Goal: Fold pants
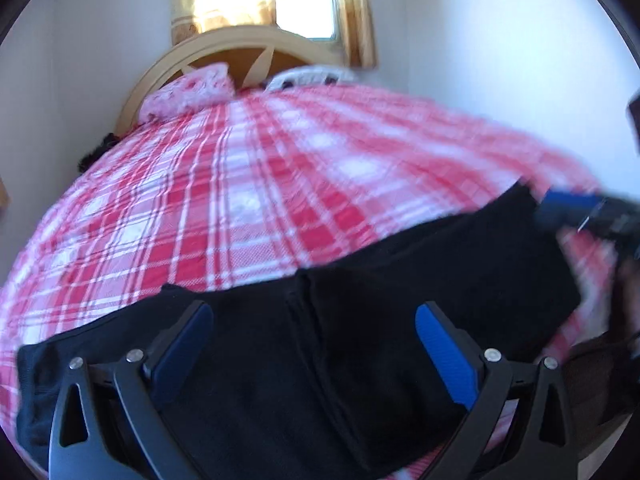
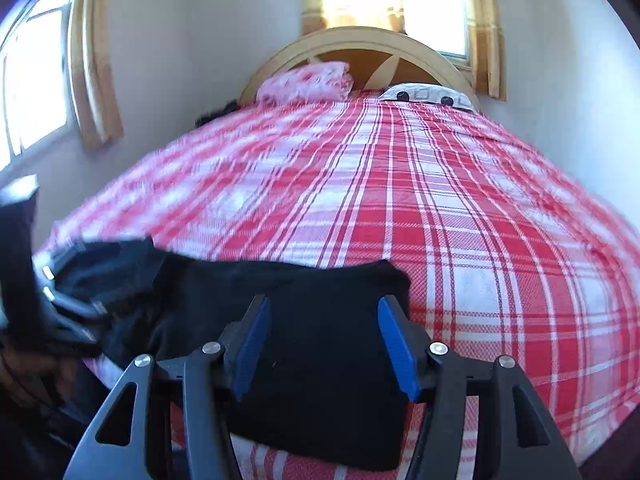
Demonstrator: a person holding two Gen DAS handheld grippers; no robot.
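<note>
Both grippers were off the fabric at this point. The left gripper (image 1: 314, 344) had its two blue-padded fingers (image 1: 446, 356) spread wide, nothing between them, just hanging above the black pants (image 1: 360, 320). The right gripper (image 2: 323, 344) had its jaws about halfway apart, not as wide as the left, and also empty, with the pads (image 2: 396, 344) clear of the cloth underneath.

The pants were one single dark bundle, lying flat across the near end of the bed (image 2: 460, 220) on the red-and-white plaid sheet. In the left wrist view they filled everything from about 8 o'clock round to 3 o'clock, with the top edge running up toward the right and a seam or fold line (image 1: 304, 300) down the middle. In the right wrist view their right-hand edge stopped just past the right finger, at roughly 5 o'clock of the frame, and the cloth bunched up a bit at 9 o'clock next to the other gripper.

Loads of open room: the whole plaid stretch toward 12 o'clock was bare up to the two pillows, a pink floral one (image 2: 308, 80) and a white patterned one (image 2: 428, 96), against the curved wooden headboard (image 2: 360, 40). Two curtained windows showed in the right view. Lots of motion blur, so fine detail was hard to make out.
</note>
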